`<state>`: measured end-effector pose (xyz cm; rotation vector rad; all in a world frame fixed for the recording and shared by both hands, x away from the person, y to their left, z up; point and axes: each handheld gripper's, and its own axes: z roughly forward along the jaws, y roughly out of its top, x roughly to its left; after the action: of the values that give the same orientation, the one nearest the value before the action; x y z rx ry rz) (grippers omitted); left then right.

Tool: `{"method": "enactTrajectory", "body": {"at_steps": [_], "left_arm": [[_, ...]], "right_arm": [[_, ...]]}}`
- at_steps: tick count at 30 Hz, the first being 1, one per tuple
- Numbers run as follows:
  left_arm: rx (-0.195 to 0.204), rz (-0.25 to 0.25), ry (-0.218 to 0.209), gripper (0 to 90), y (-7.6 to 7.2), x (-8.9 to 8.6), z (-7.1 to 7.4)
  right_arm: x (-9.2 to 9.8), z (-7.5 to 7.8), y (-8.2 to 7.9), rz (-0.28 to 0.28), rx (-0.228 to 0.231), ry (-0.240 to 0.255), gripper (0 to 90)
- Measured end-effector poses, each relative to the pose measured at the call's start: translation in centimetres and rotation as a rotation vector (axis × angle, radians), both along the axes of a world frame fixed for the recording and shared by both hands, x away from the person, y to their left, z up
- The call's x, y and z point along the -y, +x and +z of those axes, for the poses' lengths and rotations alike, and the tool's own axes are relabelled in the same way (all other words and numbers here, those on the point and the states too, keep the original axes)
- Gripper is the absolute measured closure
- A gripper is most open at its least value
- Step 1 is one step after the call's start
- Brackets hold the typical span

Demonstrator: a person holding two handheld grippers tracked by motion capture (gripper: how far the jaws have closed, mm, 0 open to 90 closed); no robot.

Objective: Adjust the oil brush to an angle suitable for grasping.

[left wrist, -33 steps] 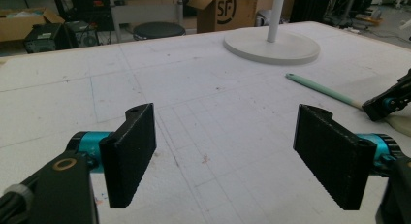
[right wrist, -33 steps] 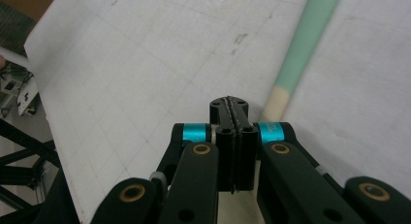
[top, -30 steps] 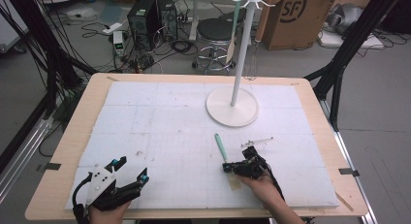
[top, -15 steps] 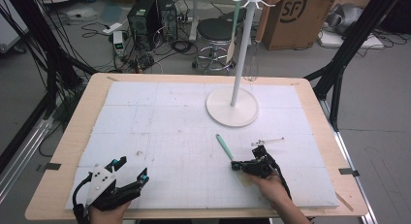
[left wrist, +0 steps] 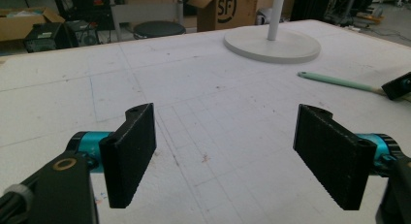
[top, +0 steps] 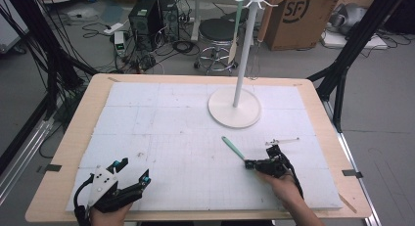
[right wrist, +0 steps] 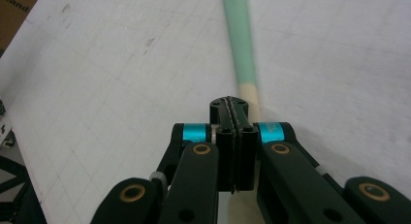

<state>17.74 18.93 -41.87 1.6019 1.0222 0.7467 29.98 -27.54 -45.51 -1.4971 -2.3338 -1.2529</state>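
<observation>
**Brush dragged toward my right edge**

Since the earlier frames my right hand-held gripper (top: pixel 249 164) has slid rightward and a little nearer to me across the surface (top: pixel 161 138), and the green-handled brush (top: pixel 233 147) has come along with it, so its tip now lies farther from the stand's round base than it did. My left hand-held gripper (top: pixel 132 173) has kept its place.

The brush lies on the white gridded surface in front of the white stand (top: pixel 234 107), its green handle pointing up and left toward the base, apart from it. Its pale wooden end runs under the jaws of my right hand-held gripper, which are clenched together on that end; in the right gripper view the two pads meet with the handle (right wrist: pixel 241 44) stretching away beyond them.

Just right of the brush, near my right hand (top: pixel 284 187), a thin pale stick (top: pixel 282 141) rests on the surface.

My left hand-held gripper sits at the near left corner, released, jaws wide apart with nothing between them.
</observation>
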Motion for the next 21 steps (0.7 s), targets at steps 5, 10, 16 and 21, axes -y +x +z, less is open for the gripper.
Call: {"method": "enactTrajectory", "body": {"at_steps": [5, 10, 16, 21], "left_arm": [[0.000, 0.001, 0.000, 23.9, 0.0, 0.0, 0.0], [0.001, -0.001, 0.004, 23.9, 0.0, 0.0, 0.0], [-0.002, -0.002, 0.006, 23.9, 0.1, 0.1, -0.1], [-0.006, -0.007, 0.007, 24.0, 0.2, 0.3, -0.2]], "right_arm": [[1.1, 0.0, 0.1, -0.025, 0.002, -0.002, 90.0], [2.1, 0.0, 0.2, -0.056, 0.022, -0.012, 90.0], [4.2, -0.2, -0.2, -0.043, 0.045, 0.206, 80.1], [5.1, 0.7, -1.1, -0.026, 0.099, 0.284, 68.5]]}}
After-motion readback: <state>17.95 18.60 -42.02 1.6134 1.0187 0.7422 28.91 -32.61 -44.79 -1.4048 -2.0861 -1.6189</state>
